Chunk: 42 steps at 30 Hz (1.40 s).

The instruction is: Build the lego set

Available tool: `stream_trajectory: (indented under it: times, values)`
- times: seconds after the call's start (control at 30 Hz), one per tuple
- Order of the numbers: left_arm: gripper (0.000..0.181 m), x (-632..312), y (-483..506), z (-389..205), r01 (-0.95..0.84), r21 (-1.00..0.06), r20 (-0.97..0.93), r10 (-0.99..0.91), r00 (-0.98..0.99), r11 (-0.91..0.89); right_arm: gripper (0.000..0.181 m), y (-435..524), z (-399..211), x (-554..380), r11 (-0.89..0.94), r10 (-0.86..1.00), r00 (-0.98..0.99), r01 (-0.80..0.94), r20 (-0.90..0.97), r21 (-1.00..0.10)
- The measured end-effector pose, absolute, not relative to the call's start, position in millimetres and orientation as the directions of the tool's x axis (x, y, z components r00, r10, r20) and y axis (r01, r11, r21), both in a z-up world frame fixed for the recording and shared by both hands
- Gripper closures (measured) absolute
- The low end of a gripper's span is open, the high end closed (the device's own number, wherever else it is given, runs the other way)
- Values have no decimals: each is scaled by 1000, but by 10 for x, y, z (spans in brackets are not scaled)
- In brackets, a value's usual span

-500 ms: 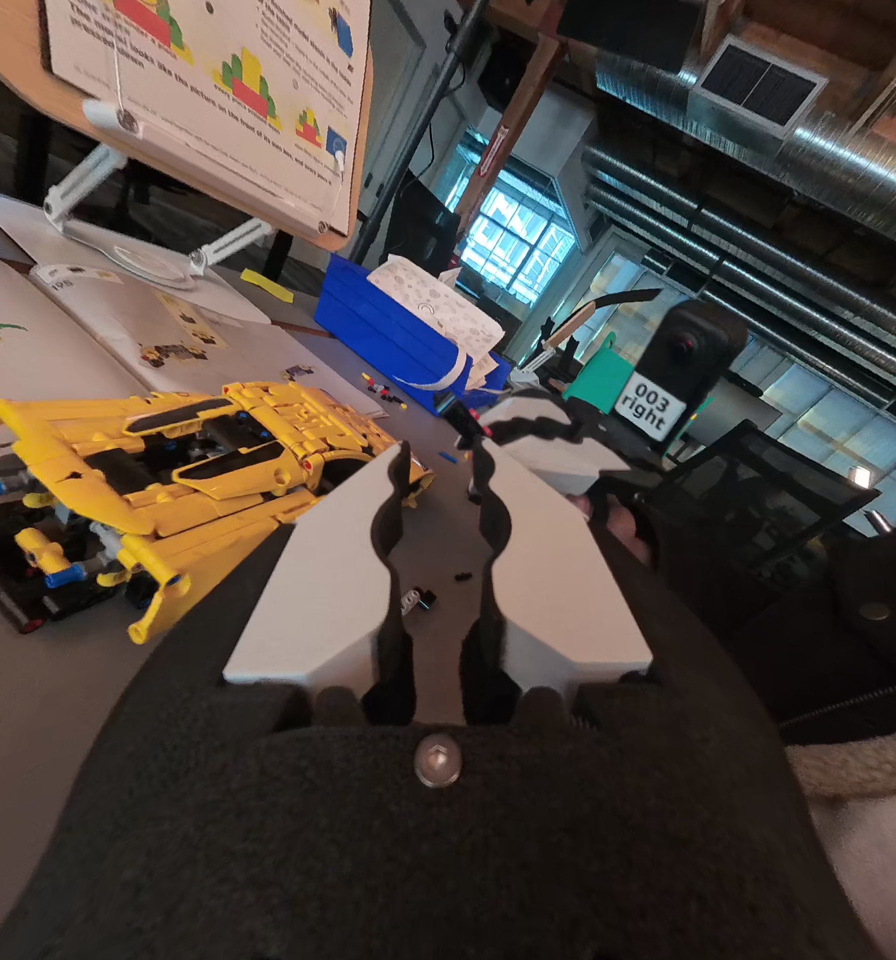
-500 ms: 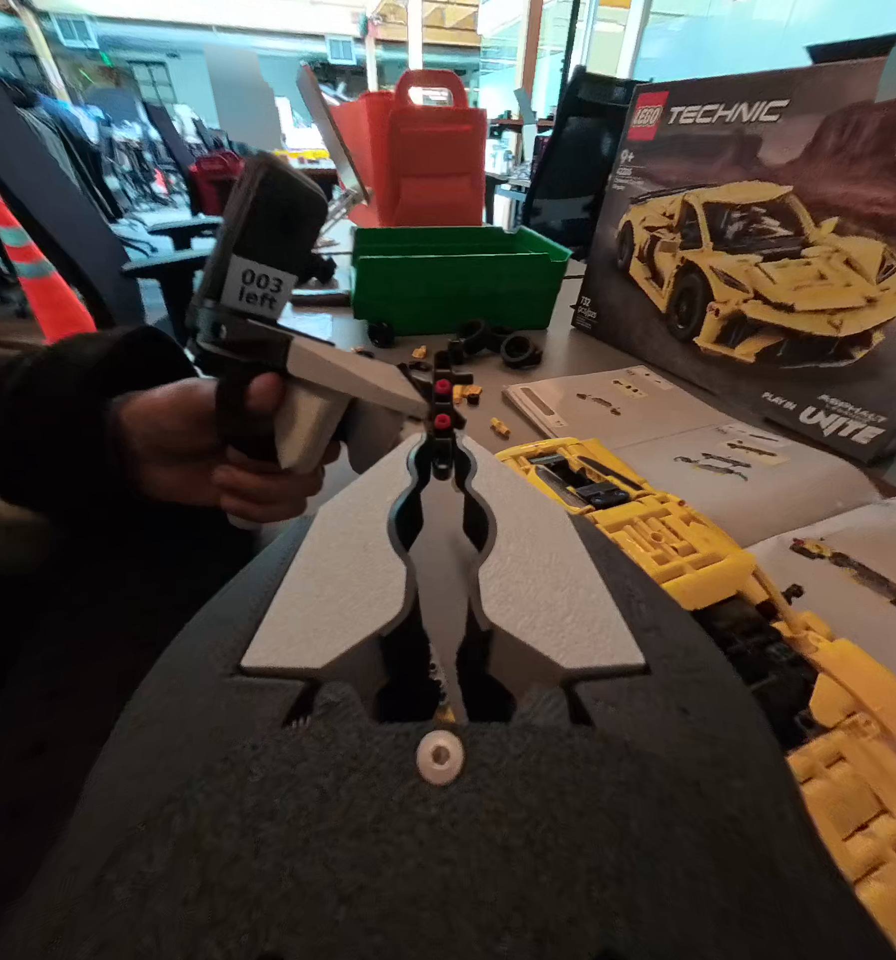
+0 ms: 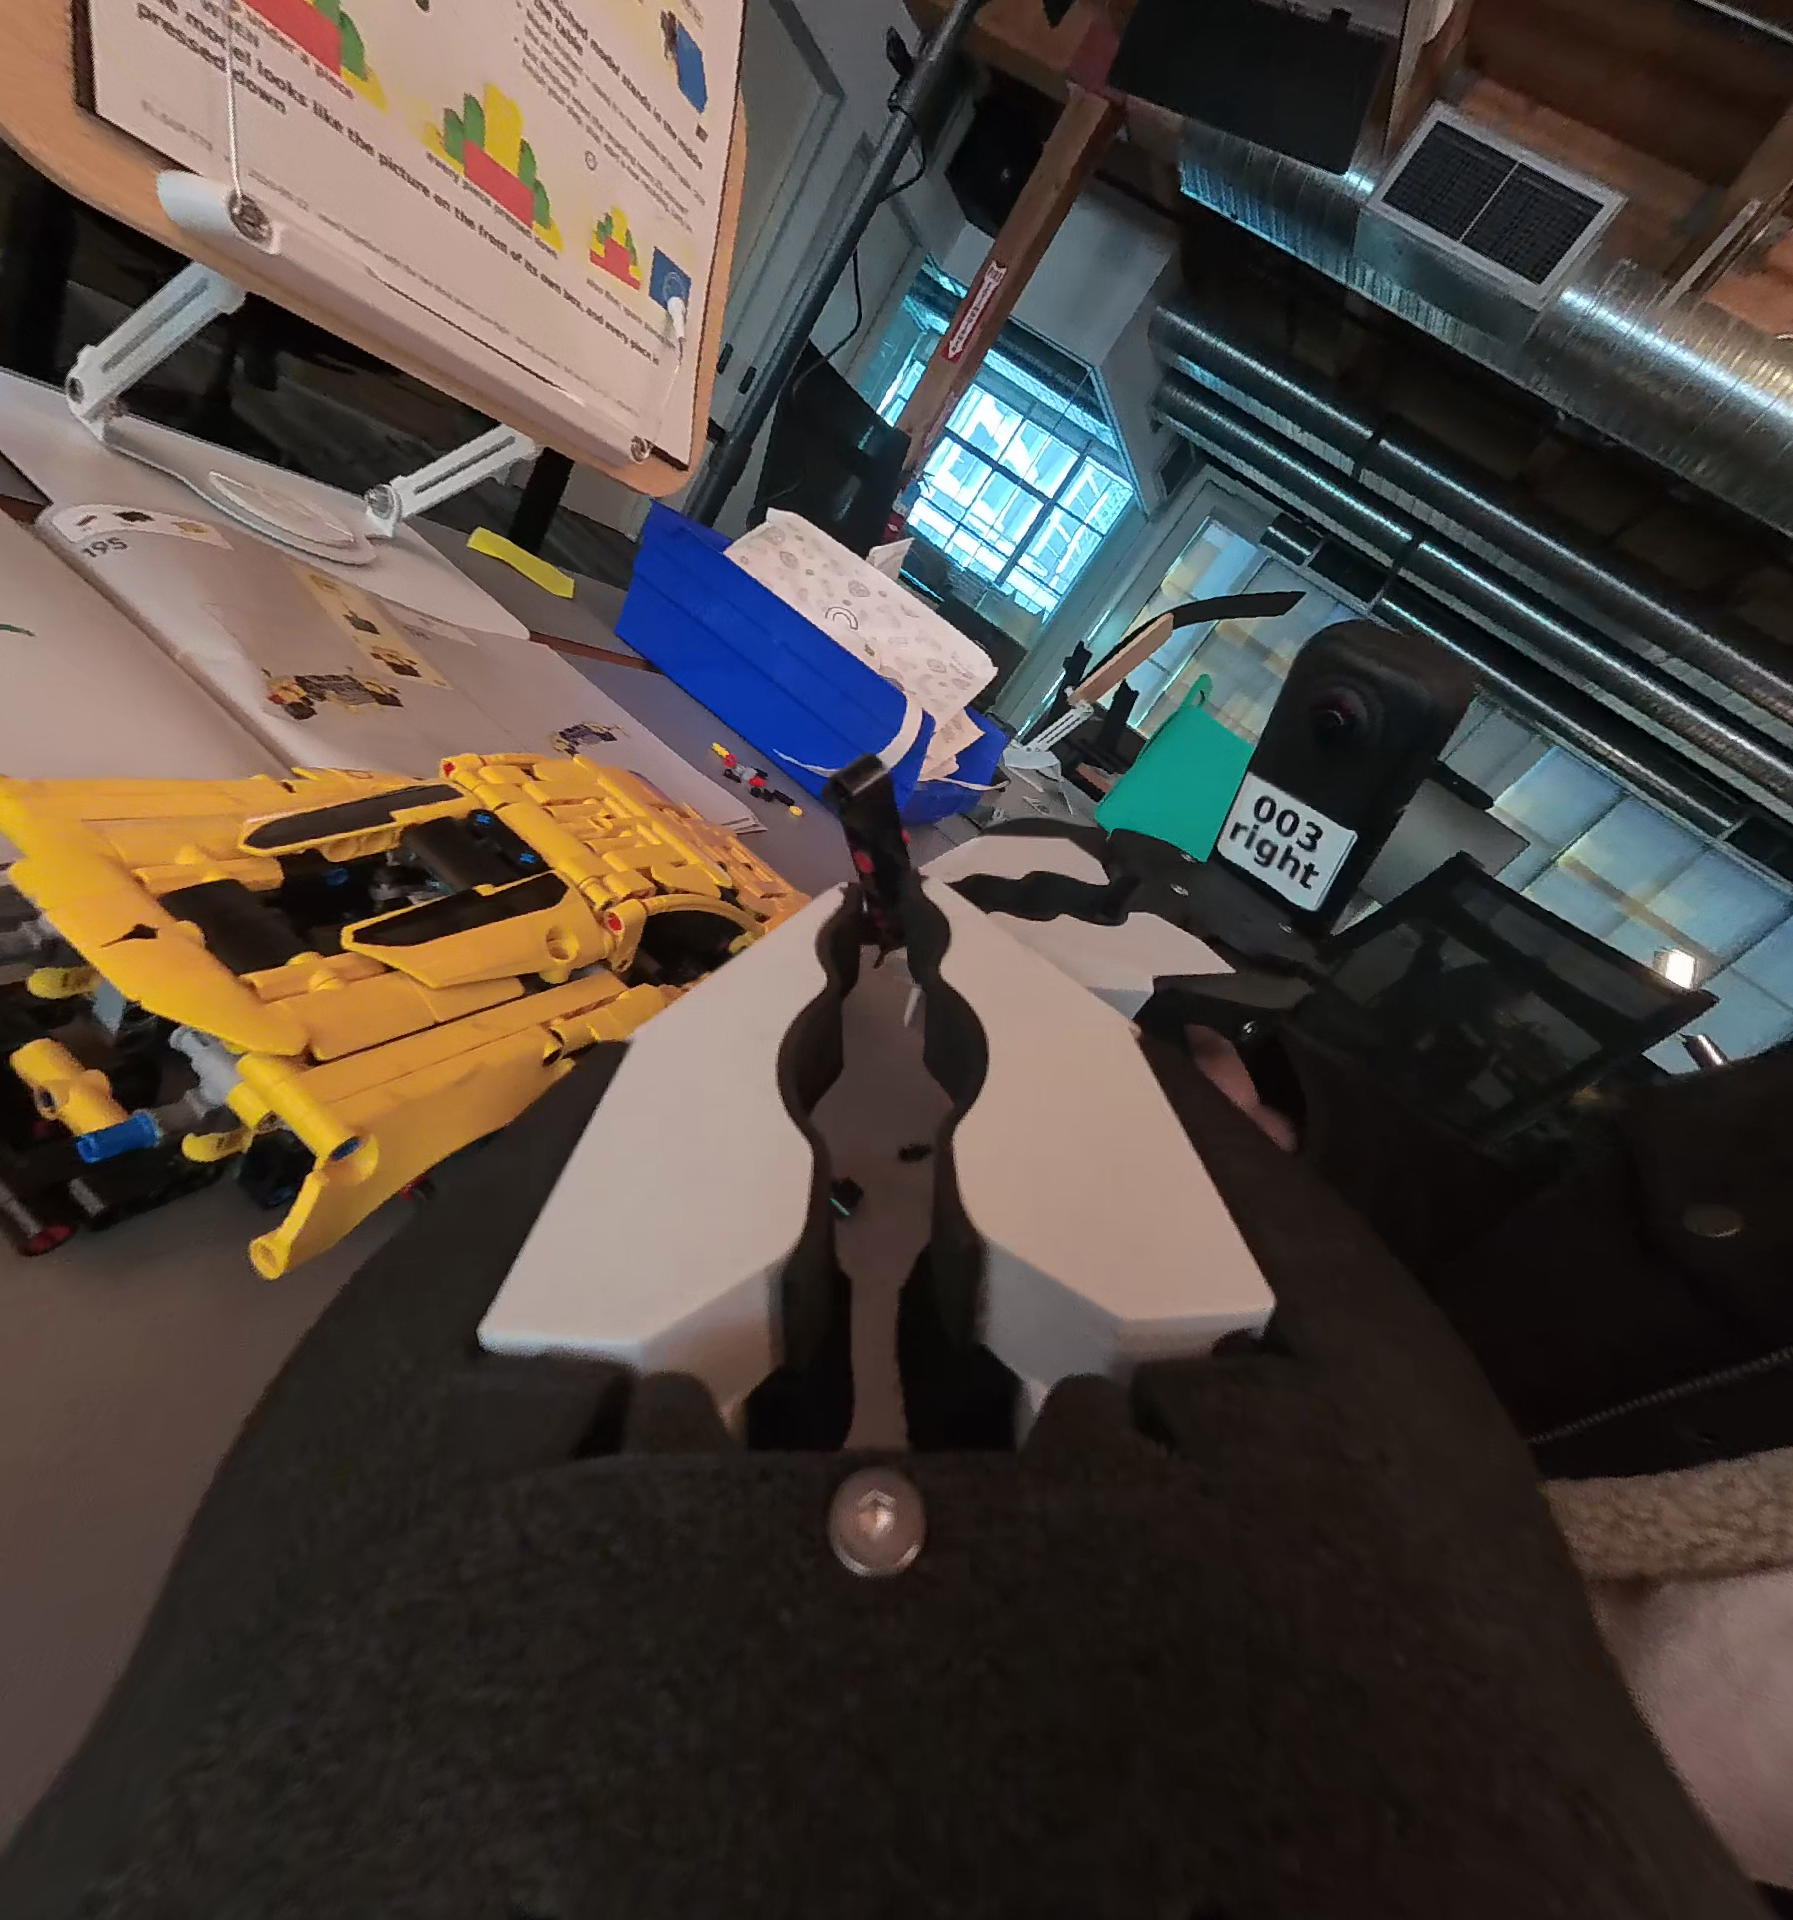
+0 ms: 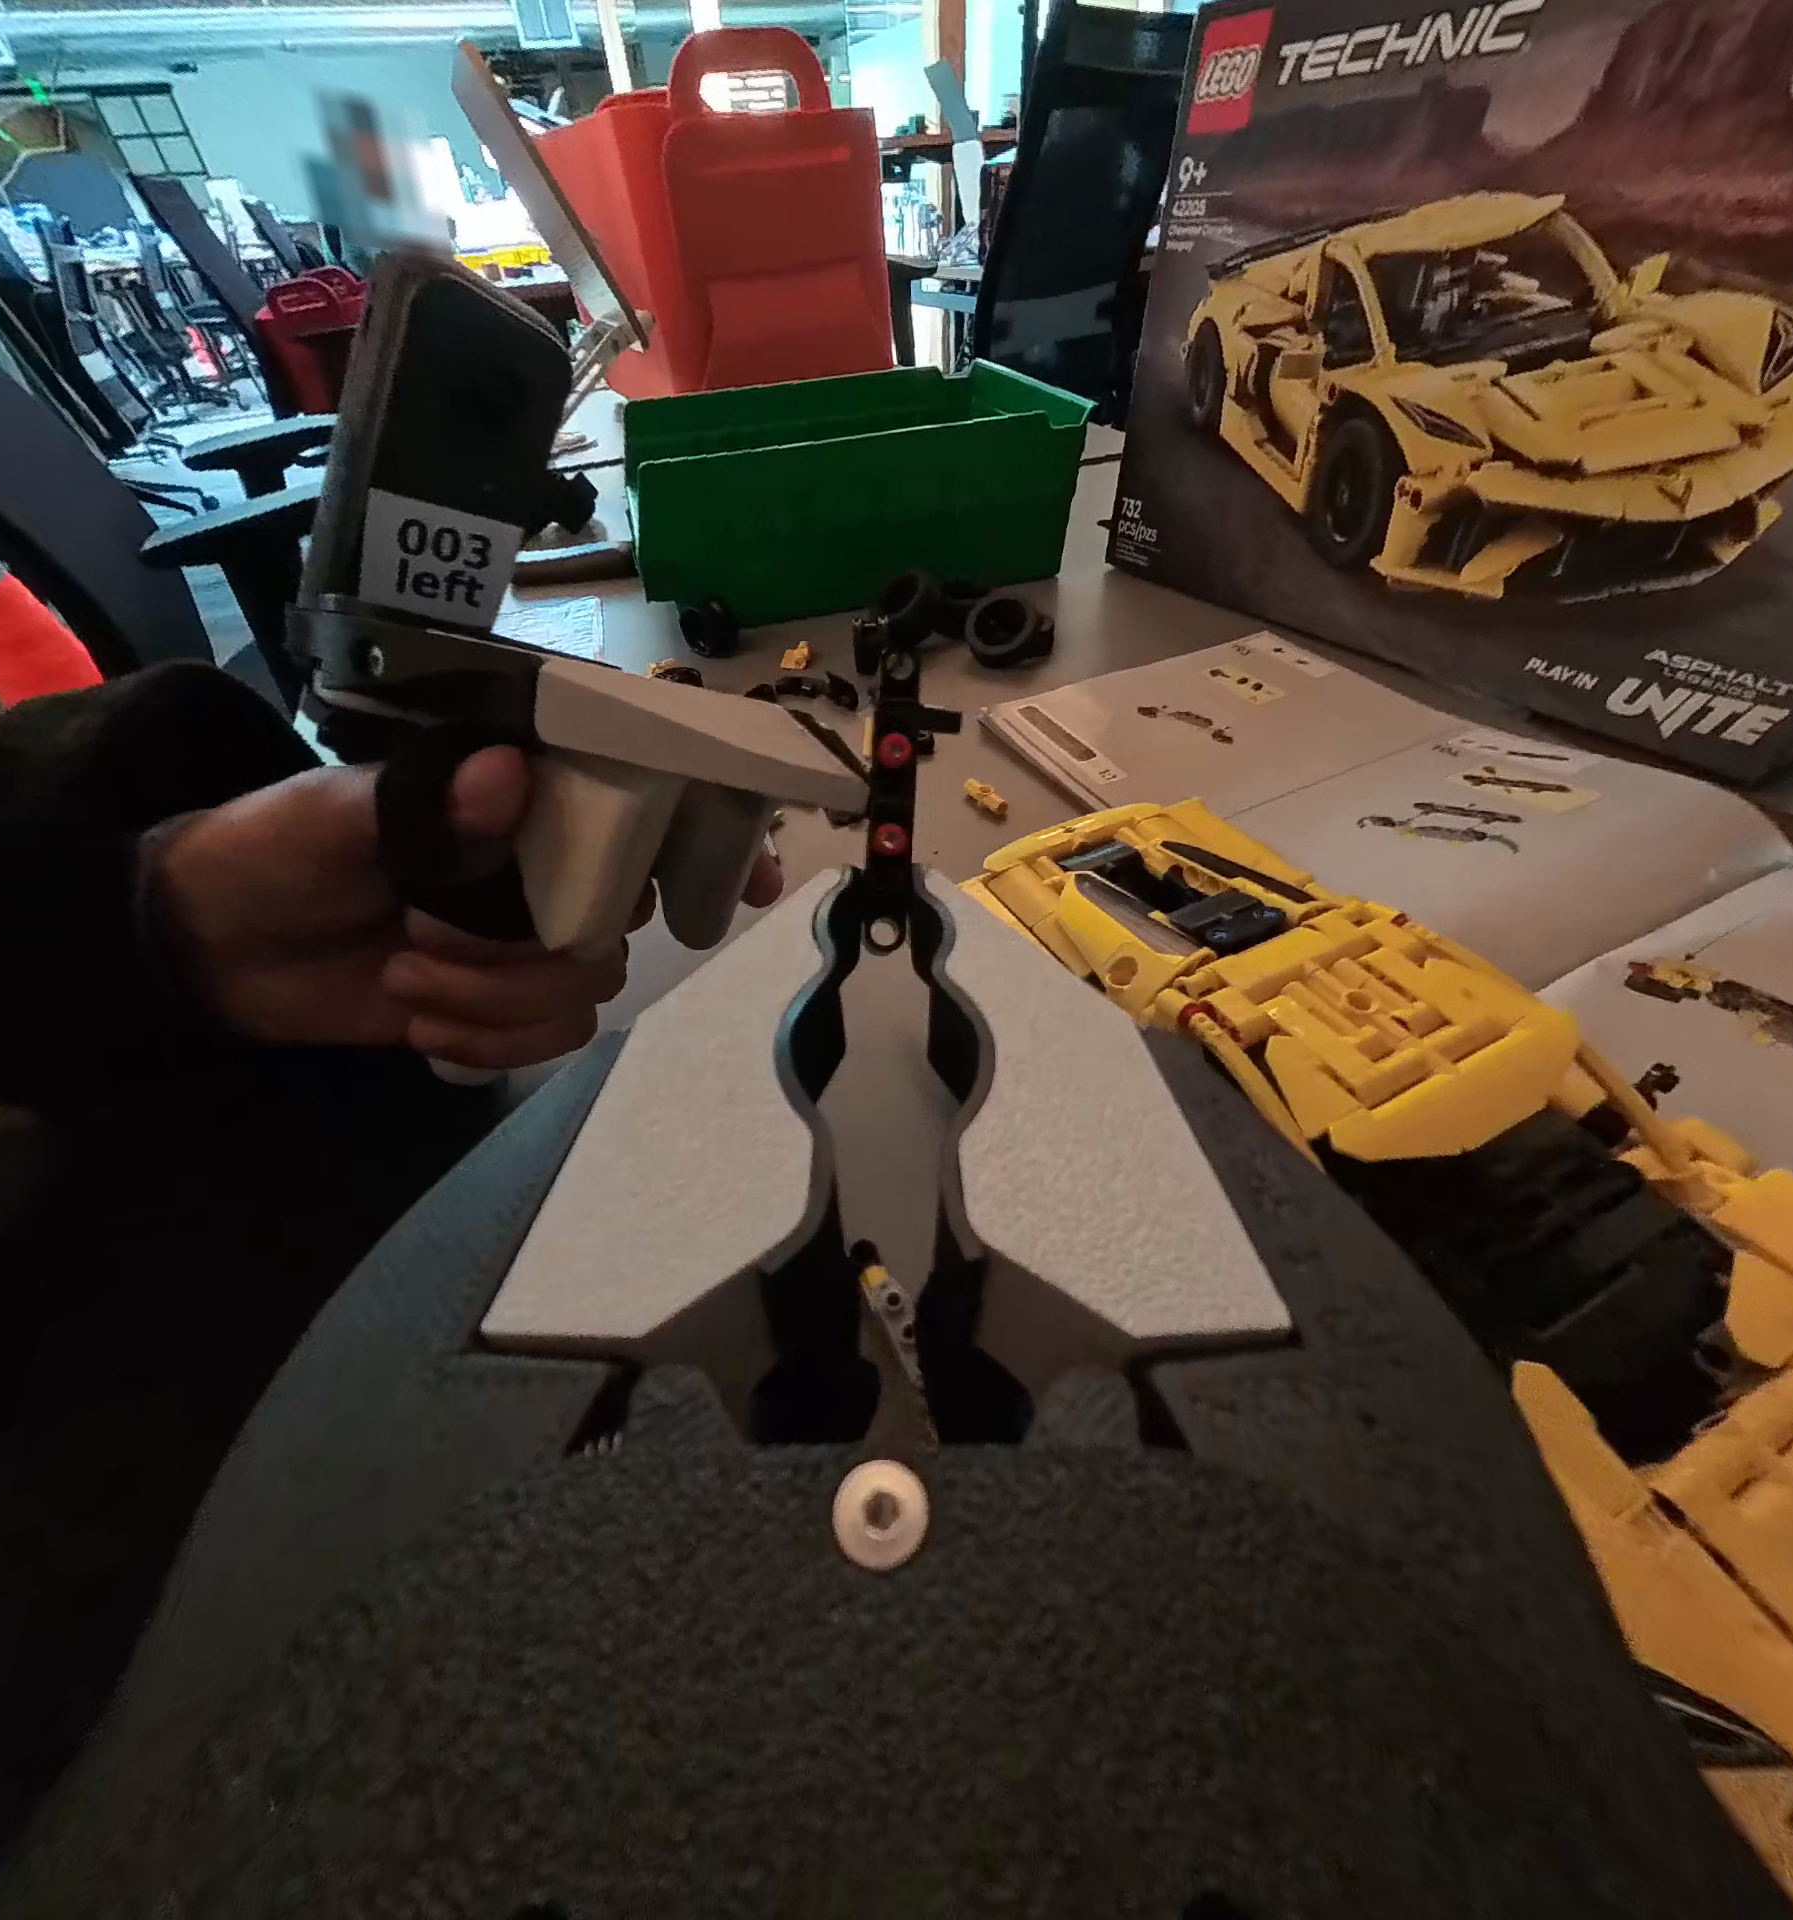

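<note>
One yellow car model (image 4: 1318, 997), one green bin (image 4: 850, 499), one blue bin (image 3: 757, 665), one set box (image 4: 1494, 353), two tongs (image 4: 879, 883).

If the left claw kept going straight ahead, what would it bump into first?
It already touches the black beam in its tips. Straight past that, likely the right claw holding the same beam, though depth is hard to judge.

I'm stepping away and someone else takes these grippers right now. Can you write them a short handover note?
Right gripper: shut on the lower end of the black beam, held upright above the table.
Left gripper: closed on the same beam, higher up.
Yellow car: partly built, lying on the table beside the open instruction booklet.
Loose tyres and small parts sit before the green bin.
Left: fit the beam, wheels and remaining parts.
</note>
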<state>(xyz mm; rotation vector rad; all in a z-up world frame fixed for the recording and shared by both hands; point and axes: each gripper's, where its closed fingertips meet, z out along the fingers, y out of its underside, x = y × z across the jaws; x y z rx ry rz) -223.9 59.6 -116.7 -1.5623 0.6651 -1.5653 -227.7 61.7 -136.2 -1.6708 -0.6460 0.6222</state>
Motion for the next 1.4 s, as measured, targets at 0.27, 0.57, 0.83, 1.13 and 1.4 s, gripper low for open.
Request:
stream_trajectory:
  times: [0.27, 0.57, 0.83, 1.13, 1.4]
  values:
    - [168, -2213, 579, -1194, 153, -846, 528, -842, 111, -511, 174, 661, -1393, -2219, -190, 678, 732, 91, -64, -978]
    - [165, -2229, 607, -1198, 168, -817, 570, -817, 90, -552, 175, 652, -1352, -2186, -134, 665, 747, 136, 12, -982]
    - [165, -2237, 614, -1212, 167, -810, 581, -809, 88, -563, 175, 710, -1251, -2038, -134, 624, 780, 48, -46, -990]
    - [164, -2237, 618, -1234, 163, -793, 604, -794, 76, -587, 175, 782, -823, -1387, 55, 382, 923, -85, -58, -995]
    - [164, -2222, 600, -1252, 149, -795, 602, -795, 75, -588, 175, 814, -868, -1341, 20, 377, 921, -117, -101, -993]
